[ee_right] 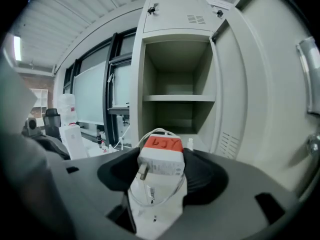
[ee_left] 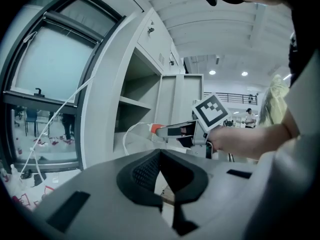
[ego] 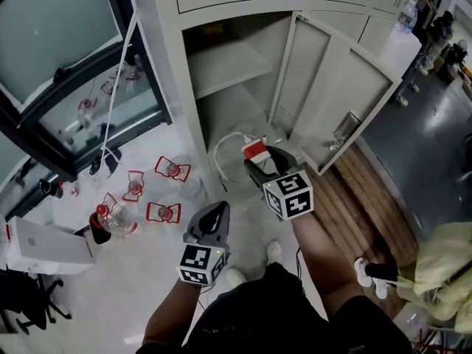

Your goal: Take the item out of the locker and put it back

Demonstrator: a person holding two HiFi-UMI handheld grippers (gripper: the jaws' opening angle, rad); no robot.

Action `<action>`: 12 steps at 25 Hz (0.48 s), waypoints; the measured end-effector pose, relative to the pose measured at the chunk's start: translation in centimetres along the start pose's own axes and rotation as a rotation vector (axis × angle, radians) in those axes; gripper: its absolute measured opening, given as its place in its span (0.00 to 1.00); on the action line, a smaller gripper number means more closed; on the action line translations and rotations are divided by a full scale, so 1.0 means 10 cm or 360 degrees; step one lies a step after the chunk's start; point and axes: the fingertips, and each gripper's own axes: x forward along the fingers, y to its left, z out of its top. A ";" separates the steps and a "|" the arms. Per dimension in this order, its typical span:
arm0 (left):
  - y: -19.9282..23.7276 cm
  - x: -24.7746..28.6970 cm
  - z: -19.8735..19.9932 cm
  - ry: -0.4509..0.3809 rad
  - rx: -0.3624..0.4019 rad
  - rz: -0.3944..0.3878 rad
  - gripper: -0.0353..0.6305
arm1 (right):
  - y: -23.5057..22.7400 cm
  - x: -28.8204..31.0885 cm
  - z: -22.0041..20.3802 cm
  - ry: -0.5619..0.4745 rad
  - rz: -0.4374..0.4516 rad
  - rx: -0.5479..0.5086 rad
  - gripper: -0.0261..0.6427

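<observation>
The right tool (ego: 259,169) grasps the white power adapter (ego: 255,151) at mid-frame, just before the open locker (ego: 166,57); the left tool (ego: 212,220) is clenched and empty. To put it back well, the adapter should go in level under the shelf (ego: 225,65), with its cable (ego: 216,157) clear of the door (ego: 335,98).

Bright, even light from ceiling lamps (ee_left: 212,72) and a window (ego: 51,21). Gripper views curve strongly, with dark corners; the locker (ego: 228,65) inside lies shaded.

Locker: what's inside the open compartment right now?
Locker: one bare shelf, nothing seen above or below it. The white charger held in the right gripper covers the front of the floor, so that part is unseen.
</observation>
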 end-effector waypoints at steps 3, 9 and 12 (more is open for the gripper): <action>-0.10 0.00 -0.03 0.0002 0.0003 -0.0010 0.06 | 0.00 -0.18 -0.02 -0.0009 0.0004 0.0002 0.44; -0.27 0.07 -0.02 0.0007 -0.0025 0.0021 0.06 | -0.05 -0.48 -0.10 -0.0028 0.0033 0.0003 0.44; -0.38 0.12 -0.01 0.0007 -0.0029 0.0054 0.06 | -0.12 -0.61 -0.18 -0.0020 0.0060 0.0003 0.44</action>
